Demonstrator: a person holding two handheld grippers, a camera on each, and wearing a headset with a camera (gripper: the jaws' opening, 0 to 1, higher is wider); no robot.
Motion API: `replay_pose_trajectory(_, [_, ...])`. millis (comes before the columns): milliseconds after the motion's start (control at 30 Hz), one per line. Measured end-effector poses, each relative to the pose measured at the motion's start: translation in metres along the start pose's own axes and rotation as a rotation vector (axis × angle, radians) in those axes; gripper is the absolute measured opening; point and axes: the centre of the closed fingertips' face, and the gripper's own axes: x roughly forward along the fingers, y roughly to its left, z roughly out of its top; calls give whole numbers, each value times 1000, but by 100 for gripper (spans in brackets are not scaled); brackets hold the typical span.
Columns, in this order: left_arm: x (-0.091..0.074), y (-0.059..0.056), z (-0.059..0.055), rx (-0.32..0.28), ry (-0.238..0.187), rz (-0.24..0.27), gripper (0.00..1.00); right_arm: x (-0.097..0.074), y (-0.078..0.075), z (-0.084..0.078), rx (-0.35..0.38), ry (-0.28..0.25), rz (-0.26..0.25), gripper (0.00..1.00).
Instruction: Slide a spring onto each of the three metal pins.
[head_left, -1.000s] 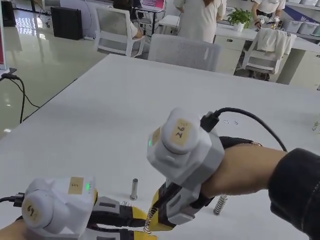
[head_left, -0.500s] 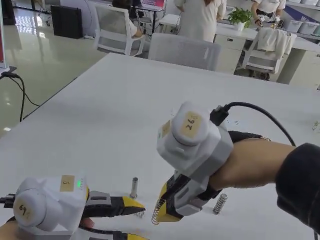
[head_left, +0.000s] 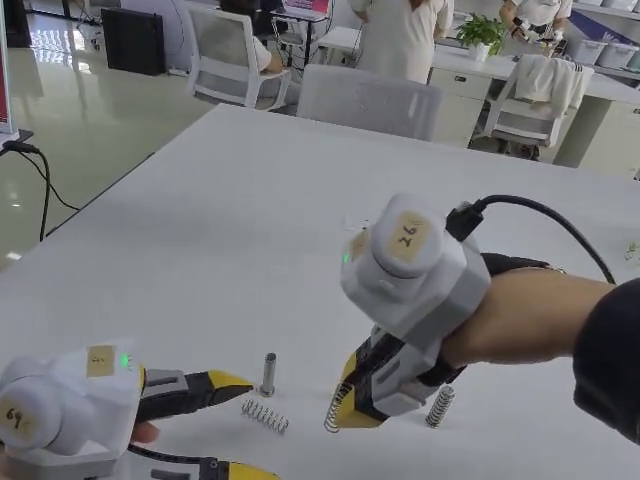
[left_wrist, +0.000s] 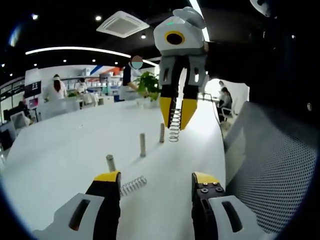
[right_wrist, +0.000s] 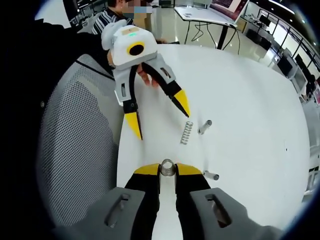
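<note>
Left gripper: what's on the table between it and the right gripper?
A loose spring lies flat just ahead of the left gripper, a bare upright pin beyond it, short of the right gripper; the left gripper view shows this.

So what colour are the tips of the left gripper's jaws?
Yellow; the left gripper shows best in the right gripper view.

Bare steel pin (head_left: 268, 374) is stood upright near the desk's near edge, with a loose spring (head_left: 264, 415) laid flat just beside it. Second spring (head_left: 335, 409) is held tilted in the right gripper (head_left: 352, 402). Third spring (head_left: 438, 407) is seen upright nearby.
</note>
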Motion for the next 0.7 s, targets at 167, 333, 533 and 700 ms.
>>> replay_pose_trajectory(167, [-3, 6, -3, -10, 1, 29, 56, -4, -6, -7, 12, 4, -14, 8])
replay_pose_trajectory(333, [-7, 13, -7, -8, 7, 56, 61, -9, -10, -12, 28, 5, -25, 8])
replay_pose_trajectory(533, [-11, 20, -12, -19, 13, 82, 65, -21, -24, -18, 55, -2, -58, 8])
replay_pose_trajectory(700, [-12, 22, -15, -26, 16, 92, 66, -29, -36, -23, 75, -5, -84, 8])
